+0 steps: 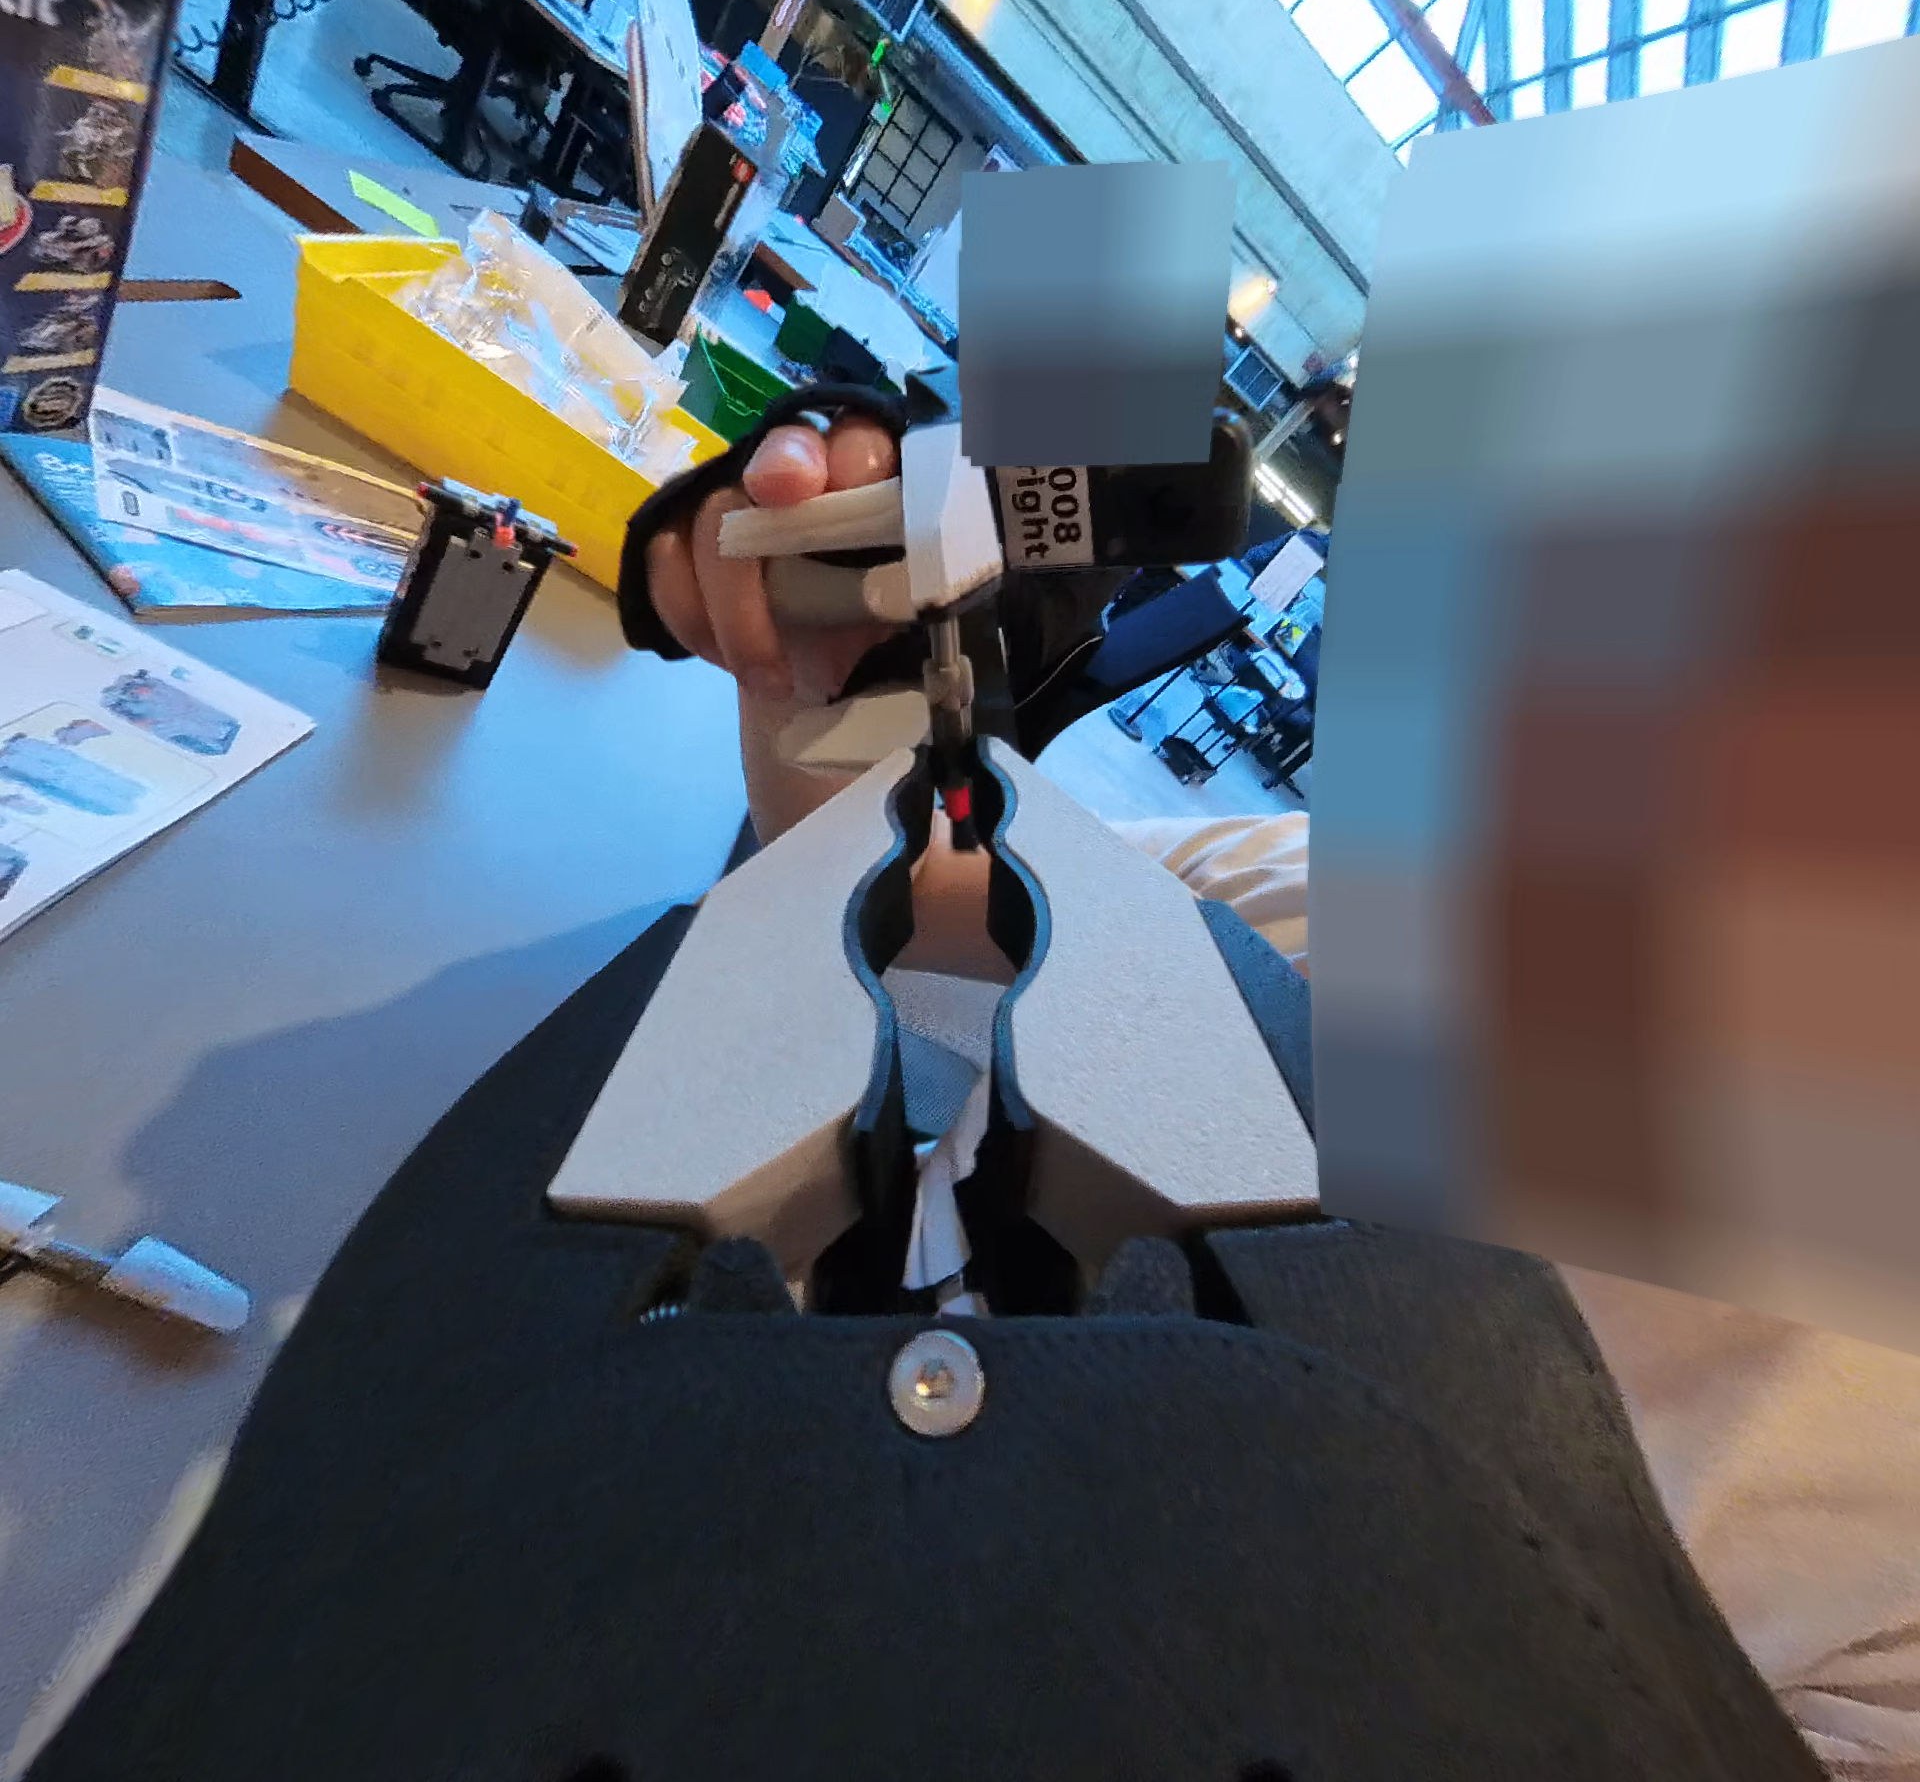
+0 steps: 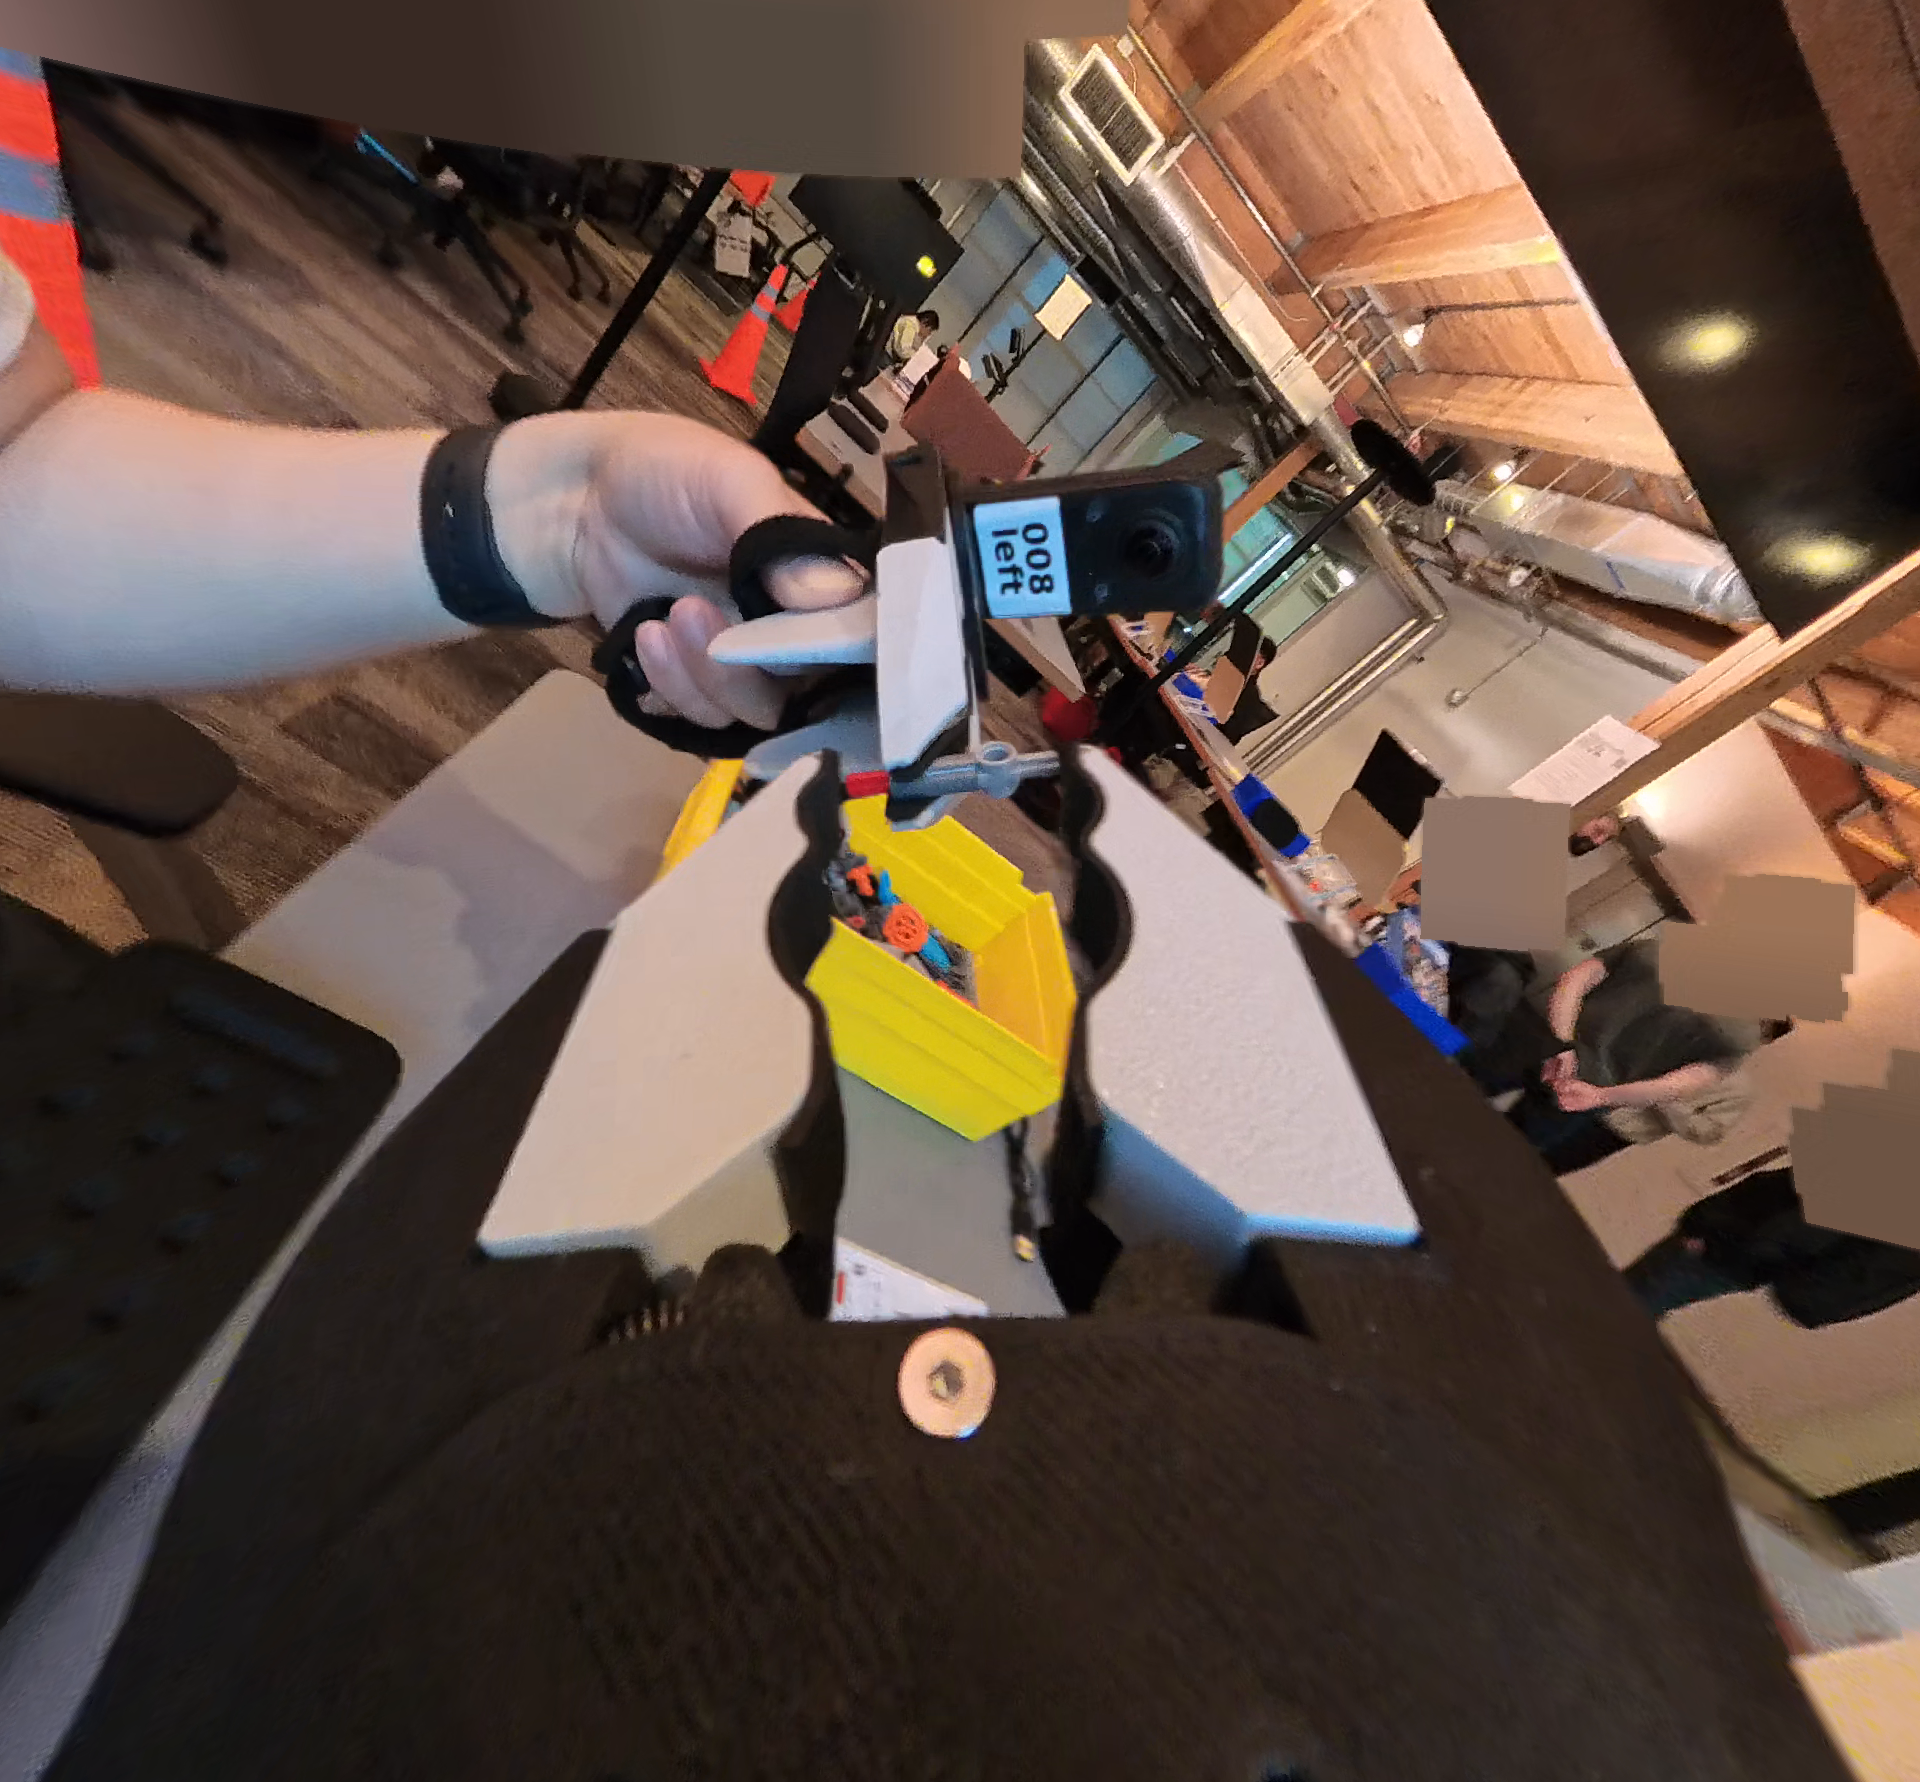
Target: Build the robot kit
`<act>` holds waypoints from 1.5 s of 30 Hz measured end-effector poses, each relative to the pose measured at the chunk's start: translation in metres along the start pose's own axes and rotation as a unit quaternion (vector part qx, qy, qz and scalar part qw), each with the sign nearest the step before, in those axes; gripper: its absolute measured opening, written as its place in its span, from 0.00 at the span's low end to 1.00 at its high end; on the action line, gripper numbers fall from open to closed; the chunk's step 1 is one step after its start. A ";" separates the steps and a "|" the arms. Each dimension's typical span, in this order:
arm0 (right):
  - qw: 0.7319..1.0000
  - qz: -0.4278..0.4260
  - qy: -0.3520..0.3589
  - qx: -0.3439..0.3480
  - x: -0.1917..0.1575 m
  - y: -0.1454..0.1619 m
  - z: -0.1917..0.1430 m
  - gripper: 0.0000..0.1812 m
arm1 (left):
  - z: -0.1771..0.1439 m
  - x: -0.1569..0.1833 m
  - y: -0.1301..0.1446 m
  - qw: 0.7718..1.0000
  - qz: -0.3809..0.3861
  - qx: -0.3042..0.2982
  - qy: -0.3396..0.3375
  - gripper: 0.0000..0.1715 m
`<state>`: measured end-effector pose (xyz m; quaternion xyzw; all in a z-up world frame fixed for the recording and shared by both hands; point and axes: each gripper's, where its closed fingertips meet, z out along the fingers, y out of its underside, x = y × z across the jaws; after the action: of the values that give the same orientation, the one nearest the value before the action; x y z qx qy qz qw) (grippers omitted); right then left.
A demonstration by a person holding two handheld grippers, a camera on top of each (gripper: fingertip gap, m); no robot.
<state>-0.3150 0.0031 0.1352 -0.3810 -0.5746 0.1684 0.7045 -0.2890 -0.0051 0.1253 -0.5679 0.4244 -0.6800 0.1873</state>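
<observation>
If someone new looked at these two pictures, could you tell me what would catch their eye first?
Most striking is the meeting of the two tools in mid-air: the left gripper is shut on a small grey rod piece with a red part, while the right gripper stands open around the same piece. Next comes the yellow bin on the grey table, beside a small black block.

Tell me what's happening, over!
Left gripper shut on grey rod. Right gripper open around the rod, not clamped. Yellow bin of parts beneath. Nothing between them.
</observation>
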 end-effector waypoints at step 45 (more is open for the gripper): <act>0.894 0.222 0.252 -0.295 0.114 0.149 -0.100 0.37 | -0.074 -0.134 0.062 0.884 0.029 -0.116 -0.452 0.03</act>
<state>-0.1594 0.1435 0.0992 -0.7191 -0.3010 0.0413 0.6250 -0.3342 0.0856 -0.0056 -0.8187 0.3857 -0.2903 0.3110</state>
